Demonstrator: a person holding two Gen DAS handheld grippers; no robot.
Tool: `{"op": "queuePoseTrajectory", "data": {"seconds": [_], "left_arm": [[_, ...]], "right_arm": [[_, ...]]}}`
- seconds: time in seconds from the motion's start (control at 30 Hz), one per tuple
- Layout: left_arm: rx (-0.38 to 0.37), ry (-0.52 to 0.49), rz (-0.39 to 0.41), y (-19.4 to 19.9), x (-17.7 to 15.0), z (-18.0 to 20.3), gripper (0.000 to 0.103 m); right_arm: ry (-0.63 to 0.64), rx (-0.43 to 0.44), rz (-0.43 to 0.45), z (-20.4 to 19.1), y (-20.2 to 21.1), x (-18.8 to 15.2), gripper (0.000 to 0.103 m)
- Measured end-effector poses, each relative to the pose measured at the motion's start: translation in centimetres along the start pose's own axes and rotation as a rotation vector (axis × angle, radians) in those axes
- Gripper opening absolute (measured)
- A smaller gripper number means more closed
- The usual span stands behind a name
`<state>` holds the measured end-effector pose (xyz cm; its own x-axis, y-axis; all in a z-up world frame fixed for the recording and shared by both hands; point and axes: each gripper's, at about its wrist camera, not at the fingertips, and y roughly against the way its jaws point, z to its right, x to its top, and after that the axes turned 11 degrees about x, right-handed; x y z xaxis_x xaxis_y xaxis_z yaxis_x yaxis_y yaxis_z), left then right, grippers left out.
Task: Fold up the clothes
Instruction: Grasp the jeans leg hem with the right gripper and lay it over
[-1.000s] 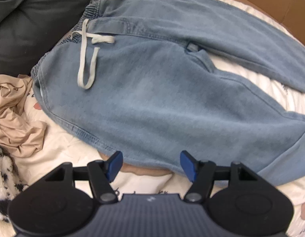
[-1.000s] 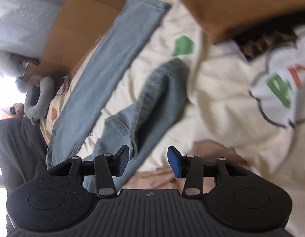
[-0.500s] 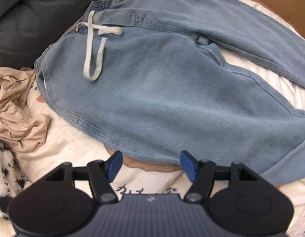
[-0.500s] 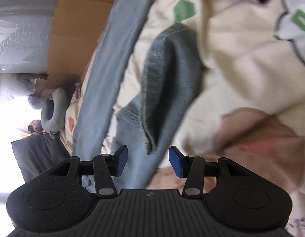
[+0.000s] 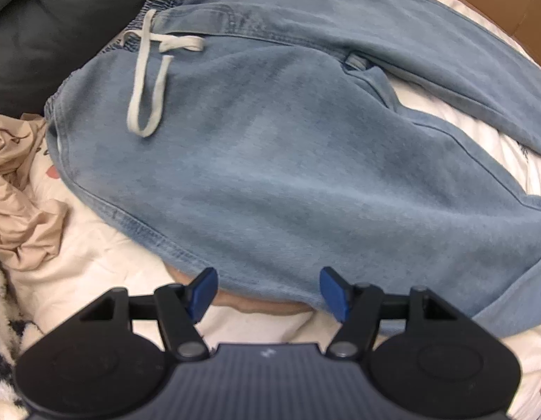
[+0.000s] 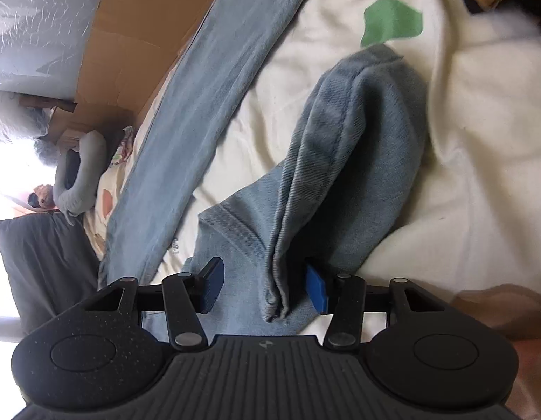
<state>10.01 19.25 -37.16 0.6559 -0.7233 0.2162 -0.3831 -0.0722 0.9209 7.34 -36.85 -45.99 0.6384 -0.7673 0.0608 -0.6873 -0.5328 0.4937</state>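
Closer now, the right tongs, blue pads just widening, straddle a bunched denim cuff without pinching; left tongs hang spread over the soft, faded jeans lying on the cream bedsheet.

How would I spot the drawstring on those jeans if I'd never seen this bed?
Start with the light blue jeans spread over the cream bedsheet. Follow them to the gathered elastic waistband next to the dark cushion. The drawstring hangs there as a pale grey-white loop, the only light cord lying on the denim.
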Motion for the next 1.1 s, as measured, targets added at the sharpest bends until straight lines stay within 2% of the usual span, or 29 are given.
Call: {"op": "queuePoseTrajectory", "data": {"seconds": [0.1, 0.3, 0.37, 0.4, 0.43, 0.47, 0.5, 0.7, 1.1], "left_arm": [[-0.006, -0.009, 0.0, -0.1, -0.1, 0.2, 0.067], [0.001, -0.01, -0.008, -0.3, -0.3, 0.2, 0.067], [0.0, -0.011, -0.007, -0.3, -0.3, 0.1, 0.067], [0.0, -0.012, -0.003, -0.1, -0.3, 0.0, 0.067], [0.0, -0.014, 0.001, 0.1, -0.3, 0.0, 0.067], [0.0, -0.015, 0.005, 0.2, -0.3, -0.1, 0.067], [-0.001, -0.011, 0.007, 0.3, -0.3, -0.2, 0.067], [-0.01, 0.033, 0.01, 0.5, -0.6, -0.8, 0.067], [-0.032, 0.074, 0.001, 0.7, -2.4, -1.1, 0.067]], "right_arm": [[-0.004, 0.017, -0.03, 0.0, -0.9, -0.3, 0.056], [-0.034, 0.04, -0.032, 0.2, -1.5, -1.0, 0.055], [-0.023, 0.035, -0.045, 0.0, -1.7, -1.1, 0.051], [-0.004, 0.023, -0.06, -0.2, -1.8, -0.9, 0.039], [0.014, 0.012, -0.075, -0.4, -1.8, -0.8, 0.022], [0.028, 0.006, -0.087, -0.6, -1.7, -0.6, 0.015], [0.041, 0.012, -0.092, -0.7, -1.3, -0.5, 0.013], [0.077, 0.041, -0.101, -1.5, 3.0, -0.4, 0.01], [0.13, 0.004, -0.081, -0.5, 13.1, -1.6, 0.009]]}}
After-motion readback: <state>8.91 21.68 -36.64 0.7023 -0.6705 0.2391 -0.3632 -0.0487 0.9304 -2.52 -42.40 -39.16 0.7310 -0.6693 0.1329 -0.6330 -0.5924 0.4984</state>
